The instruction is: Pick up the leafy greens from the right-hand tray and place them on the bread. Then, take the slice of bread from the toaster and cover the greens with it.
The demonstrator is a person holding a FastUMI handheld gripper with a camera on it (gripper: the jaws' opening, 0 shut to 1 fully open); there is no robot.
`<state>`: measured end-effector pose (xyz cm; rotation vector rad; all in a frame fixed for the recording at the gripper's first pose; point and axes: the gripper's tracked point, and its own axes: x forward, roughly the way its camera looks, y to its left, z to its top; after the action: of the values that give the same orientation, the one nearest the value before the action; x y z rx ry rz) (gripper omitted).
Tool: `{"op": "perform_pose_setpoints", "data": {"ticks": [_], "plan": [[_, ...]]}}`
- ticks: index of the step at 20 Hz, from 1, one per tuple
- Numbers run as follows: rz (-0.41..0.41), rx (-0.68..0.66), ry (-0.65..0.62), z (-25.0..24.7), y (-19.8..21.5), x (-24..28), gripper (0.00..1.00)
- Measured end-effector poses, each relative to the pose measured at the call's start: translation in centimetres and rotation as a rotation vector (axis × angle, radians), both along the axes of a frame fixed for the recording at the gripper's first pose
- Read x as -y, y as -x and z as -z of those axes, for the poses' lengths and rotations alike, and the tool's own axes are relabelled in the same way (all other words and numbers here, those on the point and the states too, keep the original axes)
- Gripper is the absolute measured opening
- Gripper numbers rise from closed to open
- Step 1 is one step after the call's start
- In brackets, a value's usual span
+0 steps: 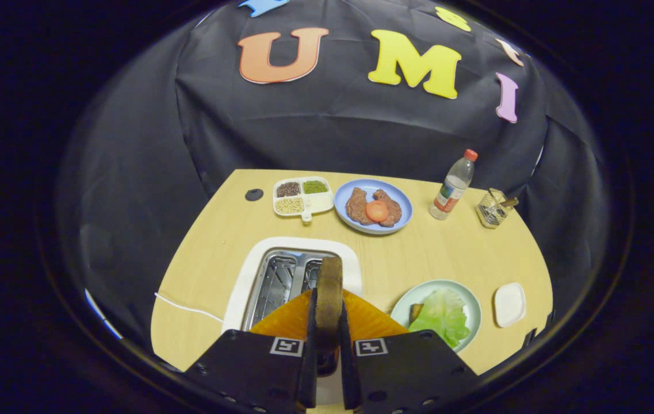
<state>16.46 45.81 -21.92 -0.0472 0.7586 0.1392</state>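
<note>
Greens (pixel 444 315) already sat on bread, plate (pixel 472 299) near table's right edge. Your gripper (pixel 327 322) was clamped on toaster (pixel 292 276) slice (pixel 329 293); covering remained.

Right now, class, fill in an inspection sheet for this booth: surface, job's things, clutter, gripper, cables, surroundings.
Surface: wooden table, a round dark cap set in it.
Job's things: bread slice on edge above the toaster; greens over bread on the green plate.
Clutter: blue plate with meat and tomato, divided tray, bottle, wire holder, small white dish.
Gripper: shut on the bread slice.
Cables: white cord beside toaster.
Surroundings: black cloth wall.
</note>
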Motion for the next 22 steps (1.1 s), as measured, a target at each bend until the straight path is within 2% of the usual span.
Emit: {"op": "perform_pose_setpoints", "data": {"ticks": [5, 11, 16, 22], "plan": [[-0.066, 0.053, -0.025, -3.0, 0.4, 0.8, 0.18], [-0.063, 0.141, -0.078, -7.9, 0.5, 4.2, 0.18], [-0.002, 0.171, -0.111, -9.7, 0.1, 9.5, 0.18], [0.114, 0.045, -0.105, -4.4, -0.9, 15.5, 0.18]]}}
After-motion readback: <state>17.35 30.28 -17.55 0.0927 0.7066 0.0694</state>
